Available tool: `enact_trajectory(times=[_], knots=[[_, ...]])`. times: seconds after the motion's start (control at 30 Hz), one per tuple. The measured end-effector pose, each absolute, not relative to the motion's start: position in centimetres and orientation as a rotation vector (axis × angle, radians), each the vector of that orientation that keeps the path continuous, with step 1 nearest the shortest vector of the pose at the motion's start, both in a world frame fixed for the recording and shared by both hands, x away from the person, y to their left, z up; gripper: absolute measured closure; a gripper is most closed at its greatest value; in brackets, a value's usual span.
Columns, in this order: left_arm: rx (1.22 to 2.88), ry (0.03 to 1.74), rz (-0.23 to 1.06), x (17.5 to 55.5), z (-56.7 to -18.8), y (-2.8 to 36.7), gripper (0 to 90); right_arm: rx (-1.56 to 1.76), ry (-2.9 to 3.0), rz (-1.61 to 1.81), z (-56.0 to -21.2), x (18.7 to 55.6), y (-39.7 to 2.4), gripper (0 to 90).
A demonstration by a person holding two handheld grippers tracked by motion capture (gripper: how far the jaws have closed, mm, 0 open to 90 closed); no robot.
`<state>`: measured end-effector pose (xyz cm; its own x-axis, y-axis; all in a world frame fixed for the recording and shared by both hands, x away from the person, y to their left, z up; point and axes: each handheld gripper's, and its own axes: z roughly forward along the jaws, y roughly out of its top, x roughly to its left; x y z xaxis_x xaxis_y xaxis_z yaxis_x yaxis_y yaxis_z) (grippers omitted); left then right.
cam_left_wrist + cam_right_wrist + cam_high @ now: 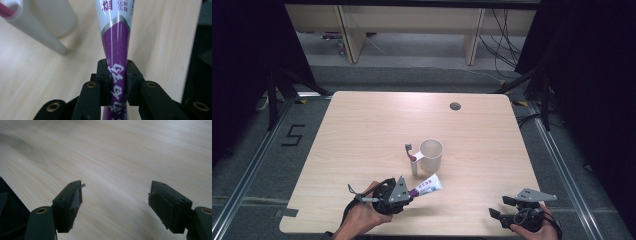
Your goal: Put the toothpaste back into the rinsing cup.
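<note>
Across the middle of the high view sits the pale wooden worktop point(377, 120), with a small round grommet hole point(455, 106) near its far edge in the upper right. Around it lies grey floor, and at the left of the frame a "5" floor marking point(293, 135) shows beside the worktop.

Centre frame, a white cup point(431, 155) stands upright on the wood. Just left of it stands a white toothbrush holder point(413, 161), its upright post touching or very nearly touching the cup's side; from the left gripper view the post point(37, 32) leans across the upper left with the cup point(56, 15) behind it.

Lower left of the high view, a hand grips the left gripper point(411, 192), and it's clenched on a toothpaste tube point(428, 186): purple at the held end, white further out, pointing up and right toward the cup's base. Look at the left gripper view and it's plain: both black jaws press on the purple part of the tube point(117, 47), which runs straight up the frame from between them, lifted off the wood.

Lower right of the high view, the right gripper point(499, 207) rests in the other hand near the worktop's near edge, well apart from the cup. Its jaws stand wide apart, released, with only bare wood between them in the right gripper view point(115, 195).
</note>
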<state>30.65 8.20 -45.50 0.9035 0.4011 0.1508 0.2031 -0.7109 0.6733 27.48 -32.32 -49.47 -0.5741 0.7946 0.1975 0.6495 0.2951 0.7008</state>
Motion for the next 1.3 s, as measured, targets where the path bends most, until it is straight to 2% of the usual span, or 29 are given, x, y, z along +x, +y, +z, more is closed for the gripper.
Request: enact_trajectory(times=[0.6,1.3], knots=[[2.070,0.498,0.496,32.4,-44.5,3.1,76.6,1.316,2.357,1.163,-49.5,27.6,-32.5,27.8],[1.873,0.583,0.636,34.6,-42.4,-1.0,76.4,1.302,2.361,1.146,-49.6,27.6,-32.7,28.0]])
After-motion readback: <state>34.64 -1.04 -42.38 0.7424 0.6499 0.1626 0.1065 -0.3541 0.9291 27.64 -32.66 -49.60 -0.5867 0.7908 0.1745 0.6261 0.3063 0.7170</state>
